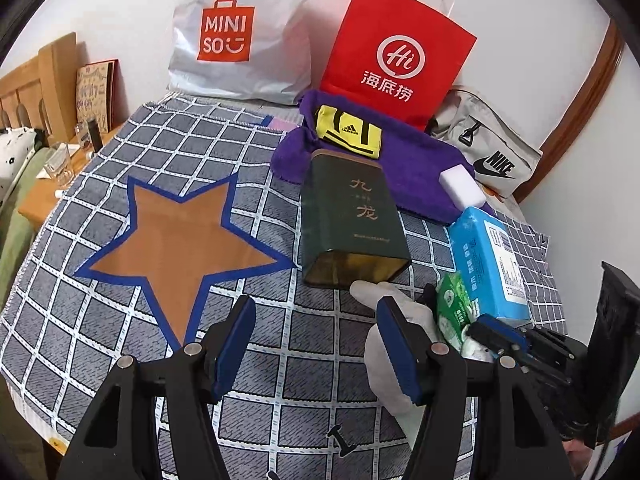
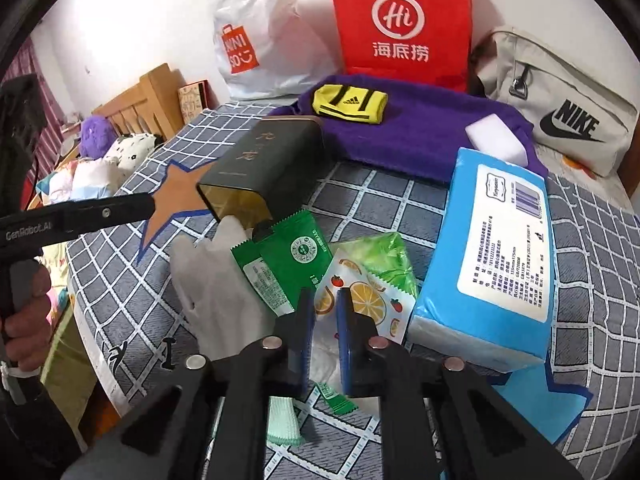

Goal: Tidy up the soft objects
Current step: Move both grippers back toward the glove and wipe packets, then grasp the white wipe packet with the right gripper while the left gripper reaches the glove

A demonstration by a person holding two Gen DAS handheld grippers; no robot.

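The right gripper (image 2: 322, 312) is nearly closed over the fruit-print packet (image 2: 360, 304), though a grip cannot be told. The left gripper (image 1: 316, 344) is wide open, holding nothing, beside the white glove (image 1: 388, 320). A green tin (image 1: 352, 220) lies just behind. Only the right view shows the blue star (image 2: 532, 404) near the cloth's near edge.

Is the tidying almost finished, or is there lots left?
Lots left. Nothing looks put away yet: the tin lies open, apparently empty. The right hand-held gripper is nearly closed over the fruit-print packet. The glove, green packet and tissues still lie loose.
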